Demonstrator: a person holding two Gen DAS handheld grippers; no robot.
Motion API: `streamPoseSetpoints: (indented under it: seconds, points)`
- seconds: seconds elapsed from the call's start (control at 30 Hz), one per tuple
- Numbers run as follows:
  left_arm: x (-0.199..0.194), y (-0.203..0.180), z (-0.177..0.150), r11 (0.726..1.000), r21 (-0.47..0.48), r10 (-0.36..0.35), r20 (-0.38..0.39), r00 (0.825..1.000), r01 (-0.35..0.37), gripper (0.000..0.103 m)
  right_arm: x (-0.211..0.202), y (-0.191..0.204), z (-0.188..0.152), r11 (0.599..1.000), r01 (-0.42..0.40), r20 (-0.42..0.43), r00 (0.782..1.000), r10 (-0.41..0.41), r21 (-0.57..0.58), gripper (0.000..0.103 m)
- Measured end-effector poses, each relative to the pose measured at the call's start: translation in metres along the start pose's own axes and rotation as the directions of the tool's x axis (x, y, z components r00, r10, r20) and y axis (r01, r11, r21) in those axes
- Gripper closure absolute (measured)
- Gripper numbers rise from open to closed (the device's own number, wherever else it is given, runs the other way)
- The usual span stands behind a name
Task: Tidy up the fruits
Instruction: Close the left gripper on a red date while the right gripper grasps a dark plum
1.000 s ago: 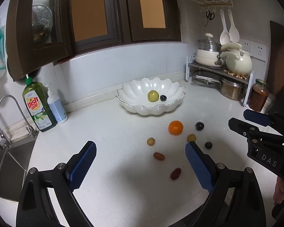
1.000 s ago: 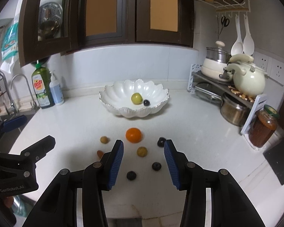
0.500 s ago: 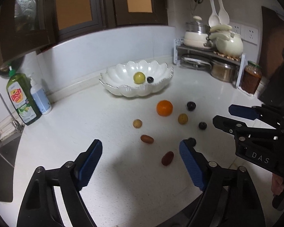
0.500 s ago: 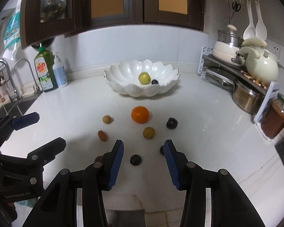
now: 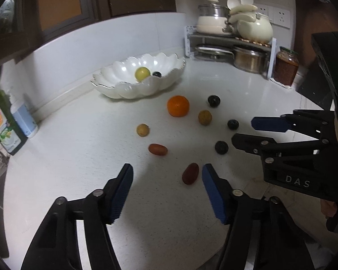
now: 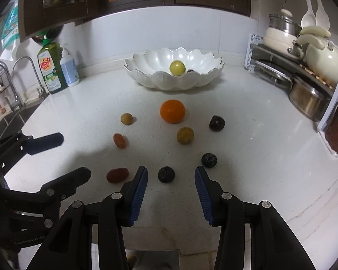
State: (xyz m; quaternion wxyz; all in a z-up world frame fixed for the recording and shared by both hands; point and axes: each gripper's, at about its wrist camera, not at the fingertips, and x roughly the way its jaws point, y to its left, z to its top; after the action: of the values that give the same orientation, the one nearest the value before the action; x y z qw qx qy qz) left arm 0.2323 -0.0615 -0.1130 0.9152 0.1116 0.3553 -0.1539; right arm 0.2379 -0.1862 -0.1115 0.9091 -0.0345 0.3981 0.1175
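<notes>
1. Left wrist view shows the left gripper (image 5: 167,169) low over the white counter (image 5: 78,157). Its jaws are closing, but they hold nothing yet. The dark red oval fruit (image 5: 190,173) lies on the counter, near the right pad and not in the middle of the gap.
2. To do this step well, I think the left gripper should shift a little toward this fruit, so both pads meet it together. Otherwise one pad may push it and it can roll away.
3. Further right, the right gripper (image 6: 171,177) is apart and empty. The dark round fruit (image 6: 166,174) lies between its pads, touching neither.
4. This one is well centred. The gripper should go down until the pads are beside the widest part, then close softly, because such small fruit probably bruises easily.
5. Behind them, the orange (image 6: 172,111) and other small fruits lie loose. The white scalloped bowl (image 6: 146,67) at the back already holds a yellow-green fruit (image 6: 177,67) and one dark fruit.
</notes>
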Motion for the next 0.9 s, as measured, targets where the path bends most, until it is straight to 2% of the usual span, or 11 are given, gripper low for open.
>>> streamPoseSetpoints:
  seconds: [0.27, 0.43, 0.67, 0.77, 0.9]
  points:
    - [0.019, -0.003, -0.004, 0.997, 0.051, -0.059, -0.030, 0.998, 0.061, 0.051, 0.020, 0.003, -0.003, 1.000, -0.001, -0.029, 1.000, 0.001, -0.003, 0.062]
    - [0.028, -0.007, -0.005, 0.993, 0.081, -0.083, -0.044, 0.996, 0.086, 0.052, 0.032, 0.002, -0.005, 1.000, -0.007, -0.050, 0.999, 0.008, 0.014, 0.065]
    - [0.044, -0.007, -0.005, 0.989, 0.076, -0.118, -0.080, 0.990, 0.124, 0.064, 0.044, 0.001, -0.005, 0.999, -0.004, -0.069, 0.998, 0.007, 0.036, 0.066]
    - [0.048, -0.007, -0.006, 0.987, 0.074, -0.135, -0.088, 0.987, 0.142, 0.067, 0.048, 0.002, -0.005, 0.999, -0.008, -0.078, 0.997, 0.011, 0.034, 0.070]
    - [0.051, -0.010, -0.007, 0.983, 0.080, -0.157, -0.096, 0.983, 0.165, 0.069, 0.051, 0.003, -0.006, 0.999, -0.013, -0.080, 0.997, 0.016, 0.037, 0.071]
